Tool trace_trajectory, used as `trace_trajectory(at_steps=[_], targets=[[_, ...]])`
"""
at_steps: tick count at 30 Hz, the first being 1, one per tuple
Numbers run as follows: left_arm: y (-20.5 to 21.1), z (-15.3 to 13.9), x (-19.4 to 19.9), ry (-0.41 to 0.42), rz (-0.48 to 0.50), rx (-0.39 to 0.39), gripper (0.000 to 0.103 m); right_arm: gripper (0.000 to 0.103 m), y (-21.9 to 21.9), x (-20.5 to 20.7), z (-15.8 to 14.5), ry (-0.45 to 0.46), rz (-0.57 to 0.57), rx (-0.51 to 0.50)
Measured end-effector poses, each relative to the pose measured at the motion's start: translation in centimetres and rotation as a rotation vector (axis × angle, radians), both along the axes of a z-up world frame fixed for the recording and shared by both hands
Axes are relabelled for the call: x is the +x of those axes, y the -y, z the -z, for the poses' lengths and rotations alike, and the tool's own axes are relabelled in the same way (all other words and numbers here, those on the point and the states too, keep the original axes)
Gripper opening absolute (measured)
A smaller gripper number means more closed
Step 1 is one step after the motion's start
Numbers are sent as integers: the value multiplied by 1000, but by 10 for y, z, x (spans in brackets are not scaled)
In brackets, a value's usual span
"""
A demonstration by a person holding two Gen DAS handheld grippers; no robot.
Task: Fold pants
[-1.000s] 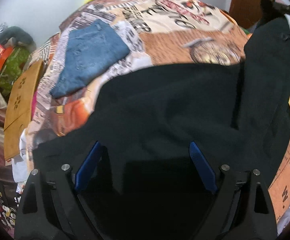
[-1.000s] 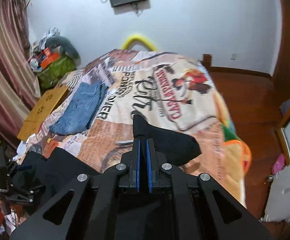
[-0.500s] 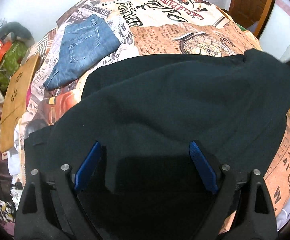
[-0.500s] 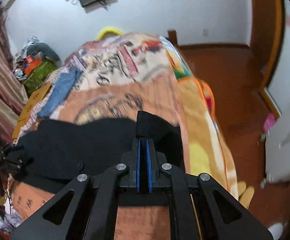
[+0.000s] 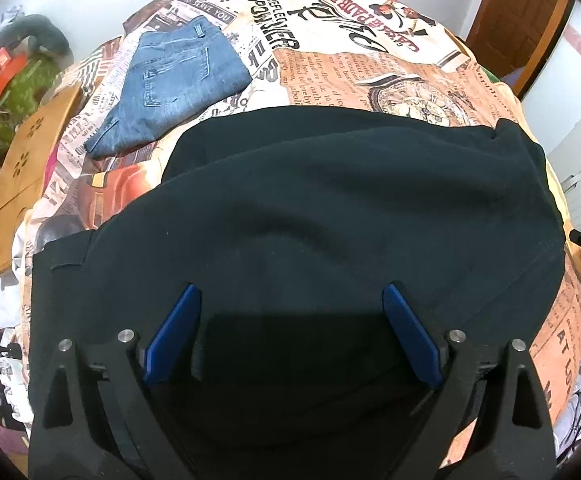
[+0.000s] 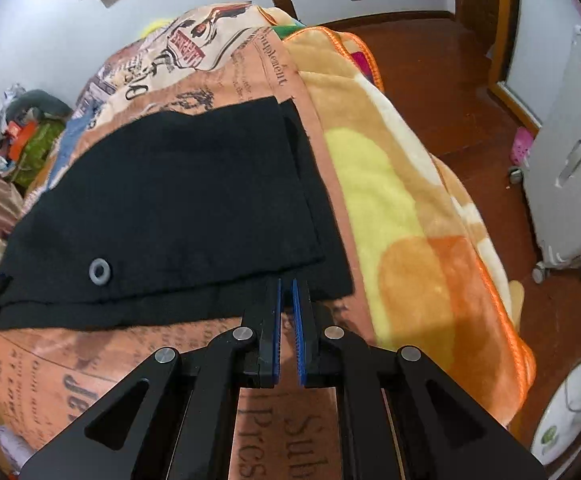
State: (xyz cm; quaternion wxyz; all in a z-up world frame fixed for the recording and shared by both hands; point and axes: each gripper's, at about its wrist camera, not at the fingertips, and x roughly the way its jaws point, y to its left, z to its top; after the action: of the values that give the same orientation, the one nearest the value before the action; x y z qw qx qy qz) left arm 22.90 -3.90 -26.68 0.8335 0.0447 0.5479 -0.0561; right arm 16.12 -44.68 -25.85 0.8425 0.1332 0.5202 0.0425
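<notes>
Black pants point(image 5: 330, 220) lie spread across the printed bed cover point(image 5: 370, 60). My left gripper point(image 5: 290, 288) hovers low over their near part, jaws wide open, black cloth under the blue pads point(image 5: 174, 332) and none pinched. In the right wrist view the pants point(image 6: 170, 200) lie flat in two layers, with a metal eyelet point(image 6: 99, 270) on the upper one. My right gripper point(image 6: 286, 280) is shut, its tips pinching the pants' near edge, low over the bed cover point(image 6: 230, 80).
Folded blue jeans point(image 5: 178, 84) lie farther back on the bed. A yellow and orange blanket point(image 6: 410, 220) hangs over the bed's right side. A white cabinet point(image 6: 570, 140) and a fan point(image 6: 566, 412) stand on the wooden floor. A wooden board point(image 5: 30, 152) and clutter point(image 5: 18, 72) are at the left.
My right gripper swung down and across with the pants' end, and the cloth that hung raised at the right now lies flat on the bed. The left gripper stayed about where it was, open.
</notes>
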Motion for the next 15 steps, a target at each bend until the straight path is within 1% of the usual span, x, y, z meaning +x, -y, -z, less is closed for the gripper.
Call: trace_trajectory(at_steps=[3,7,12,15], targets=[[-3,-6,-2,20,2,12,94,5,-3,-1,-15,36,-10,-45],[-19,-26,-5,87,-25,0,94,5,-18,7,-43,97,-66,-91],[-67,-61,-5,182,-111,-21,94,7,-59,29,-80,179,-165,-94],[-101,-75,-3,216,-169,-17,94,15,-85,41,-94,220,-227,-91]])
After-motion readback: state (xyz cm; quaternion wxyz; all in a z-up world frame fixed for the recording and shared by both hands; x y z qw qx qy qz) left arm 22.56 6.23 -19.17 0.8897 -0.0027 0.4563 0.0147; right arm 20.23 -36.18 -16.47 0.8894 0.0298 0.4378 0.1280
